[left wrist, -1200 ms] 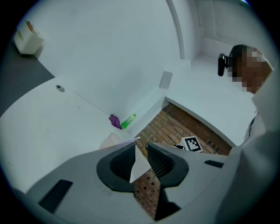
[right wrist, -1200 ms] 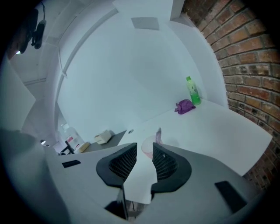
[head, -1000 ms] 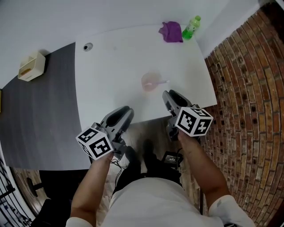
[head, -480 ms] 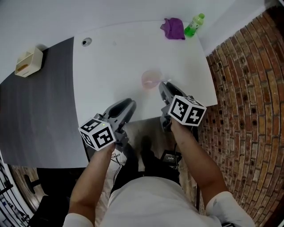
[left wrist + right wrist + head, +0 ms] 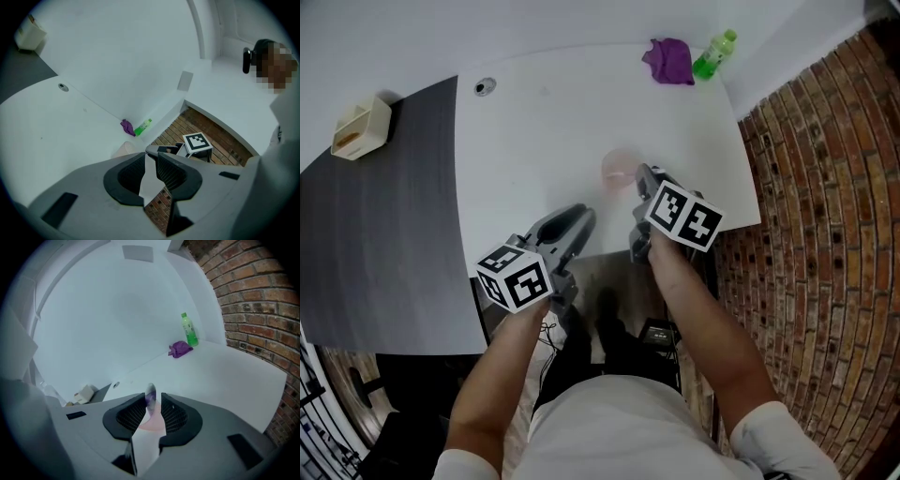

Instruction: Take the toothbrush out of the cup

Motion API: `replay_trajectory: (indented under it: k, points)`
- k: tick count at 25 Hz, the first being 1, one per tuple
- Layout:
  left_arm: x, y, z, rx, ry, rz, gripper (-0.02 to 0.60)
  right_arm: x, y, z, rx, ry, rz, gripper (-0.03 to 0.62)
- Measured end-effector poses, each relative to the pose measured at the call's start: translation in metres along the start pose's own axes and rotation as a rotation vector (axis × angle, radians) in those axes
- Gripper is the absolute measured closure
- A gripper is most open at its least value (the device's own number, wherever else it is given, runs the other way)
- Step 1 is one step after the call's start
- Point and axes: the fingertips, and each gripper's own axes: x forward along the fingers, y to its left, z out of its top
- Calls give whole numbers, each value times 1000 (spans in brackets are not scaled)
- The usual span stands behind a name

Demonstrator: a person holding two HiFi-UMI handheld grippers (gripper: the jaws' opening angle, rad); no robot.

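Observation:
A translucent pink cup (image 5: 617, 167) stands on the white table (image 5: 534, 141), a little back from its front edge. In the right gripper view the purple-and-white head of the toothbrush (image 5: 150, 398) sticks up between the jaw tips, with the cup (image 5: 152, 422) just behind and below them. My right gripper (image 5: 642, 175) is at the cup's right rim, its jaws (image 5: 153, 397) closed narrowly on the toothbrush. My left gripper (image 5: 581, 217) hangs over the table's front edge, left of the cup and apart from it. It (image 5: 151, 152) is shut and holds nothing.
A green bottle (image 5: 712, 54) and a purple cloth (image 5: 672, 59) lie at the table's far right corner. A cable hole (image 5: 485, 87) is at the far left. A dark grey table (image 5: 384, 216) with a beige box (image 5: 358, 127) adjoins on the left, and a brick wall (image 5: 825, 187) runs on the right.
My right gripper has moved forward to the cup, and its jaws now sit around the toothbrush. The left gripper has edged forward and to the right.

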Motion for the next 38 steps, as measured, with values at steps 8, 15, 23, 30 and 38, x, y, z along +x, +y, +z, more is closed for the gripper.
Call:
replay_trajectory:
  k: [8,15,23,30,38]
  points:
    - [-3,0,-3,-10,-2,1,517,5,0,4,-6,2,-44,523]
    - [-12,3,1,-15,-18,8,517,-1,7,8,-76,-11,12,530]
    - [-22,-5,11,-32,-50,-22,517,-18,21,22,-87,-48,147,530]
    - [-24,-17,17,-17,-60,-38,517,-34,22,31,-80,-75,175,530]
    - [-37,-39,27,0,-91,-65,517,-63,29,50,-76,-137,213,530]
